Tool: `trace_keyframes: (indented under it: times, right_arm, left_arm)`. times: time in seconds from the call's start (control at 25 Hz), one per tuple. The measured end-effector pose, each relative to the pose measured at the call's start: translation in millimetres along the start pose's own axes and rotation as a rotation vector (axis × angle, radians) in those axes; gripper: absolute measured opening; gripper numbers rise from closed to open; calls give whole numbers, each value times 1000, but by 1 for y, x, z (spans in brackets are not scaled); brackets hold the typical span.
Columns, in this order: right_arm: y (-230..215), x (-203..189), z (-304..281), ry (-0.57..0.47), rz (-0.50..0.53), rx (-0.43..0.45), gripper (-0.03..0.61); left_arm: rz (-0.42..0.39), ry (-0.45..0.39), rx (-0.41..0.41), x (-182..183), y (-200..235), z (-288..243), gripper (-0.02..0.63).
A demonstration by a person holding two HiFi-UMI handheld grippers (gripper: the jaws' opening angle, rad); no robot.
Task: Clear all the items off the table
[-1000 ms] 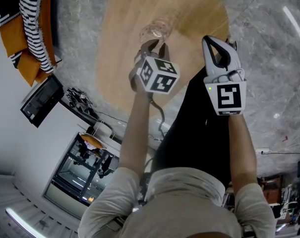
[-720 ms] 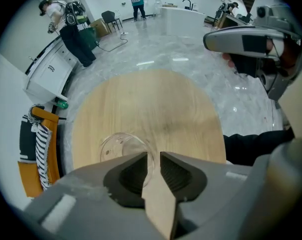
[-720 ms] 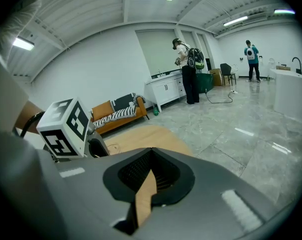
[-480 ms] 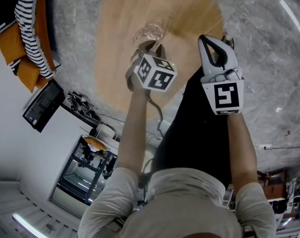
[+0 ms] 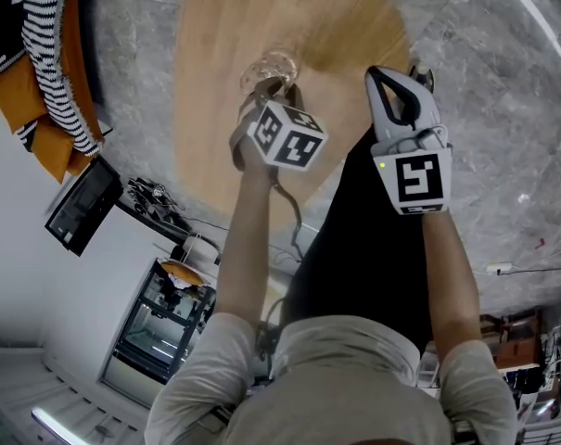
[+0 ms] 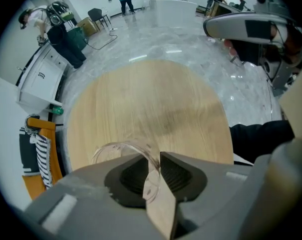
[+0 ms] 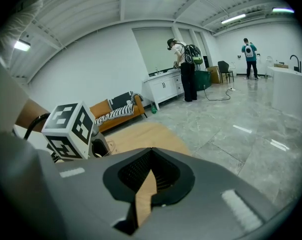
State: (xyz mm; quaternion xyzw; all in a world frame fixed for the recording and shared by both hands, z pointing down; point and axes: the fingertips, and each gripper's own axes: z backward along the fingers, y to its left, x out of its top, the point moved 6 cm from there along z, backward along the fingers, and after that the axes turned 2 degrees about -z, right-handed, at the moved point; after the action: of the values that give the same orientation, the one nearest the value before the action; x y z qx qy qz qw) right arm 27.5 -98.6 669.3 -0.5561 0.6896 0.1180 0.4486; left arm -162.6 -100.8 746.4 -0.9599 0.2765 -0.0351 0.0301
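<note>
Slightly further left in the head view than a second ago, the clear glass [image 5: 269, 67] is over the round wooden table [image 5: 289, 26]; whether it has lifted clear I cannot tell. The left gripper [image 5: 273, 87] pinches its thin wall at the rim. It looks light, rigid, slick and breakable, so a hold across the body seems safer. The right gripper [image 5: 402, 80] is clamped on nothing, beside the table's edge. No brand or writing is readable.
</note>
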Motion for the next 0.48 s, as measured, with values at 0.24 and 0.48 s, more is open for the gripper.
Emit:
trace_keyframes:
  times: [0.24,0.48]
  right_arm:
    - [-3,0,1,-8,-9,-8,6]
    - [-7,-1,0,1,-21,-14,6]
  left_arm:
    - [-21,27,-15,-1,0,-4,87]
    - [-19,51,-16,0,-1,-14,87]
